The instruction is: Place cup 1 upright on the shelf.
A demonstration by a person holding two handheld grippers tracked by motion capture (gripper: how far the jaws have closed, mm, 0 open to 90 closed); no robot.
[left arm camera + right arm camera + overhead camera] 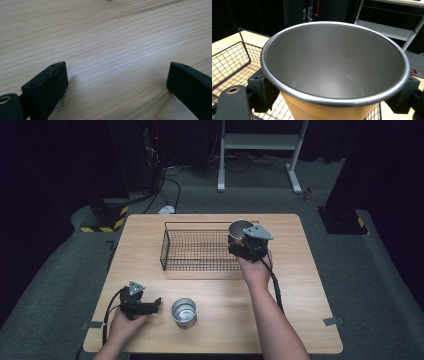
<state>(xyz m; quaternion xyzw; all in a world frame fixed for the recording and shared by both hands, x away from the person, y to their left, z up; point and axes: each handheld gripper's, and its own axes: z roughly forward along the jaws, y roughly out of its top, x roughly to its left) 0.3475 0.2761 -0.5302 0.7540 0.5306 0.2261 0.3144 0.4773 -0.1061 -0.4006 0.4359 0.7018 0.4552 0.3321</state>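
The held cup (240, 228), a metal one with an orange outer wall seen in the right gripper view (332, 75), sits over the right end of the wire basket (197, 251), its mouth tipped up and slightly toward the camera that rides on the gripper, so its long axis runs nearly upright with a small lean.

Going from the left of the high view: the left gripper (150, 306) rests low at the near left part of the table (300, 285), pointing right, its jaws spread wide with nothing between them; the left gripper view shows just bare wood grain between them (117, 75). Just to its right stands a second metal cup (184, 312), upright, mouth up, apart from the jaw tips.

Further right and farther back, the right gripper (239, 240) clasps the held cup, one pad (260, 91) pressing each side of the wall just below the rim. The basket's mesh floor lies beneath the cup, its dark rim wire to the left of it.
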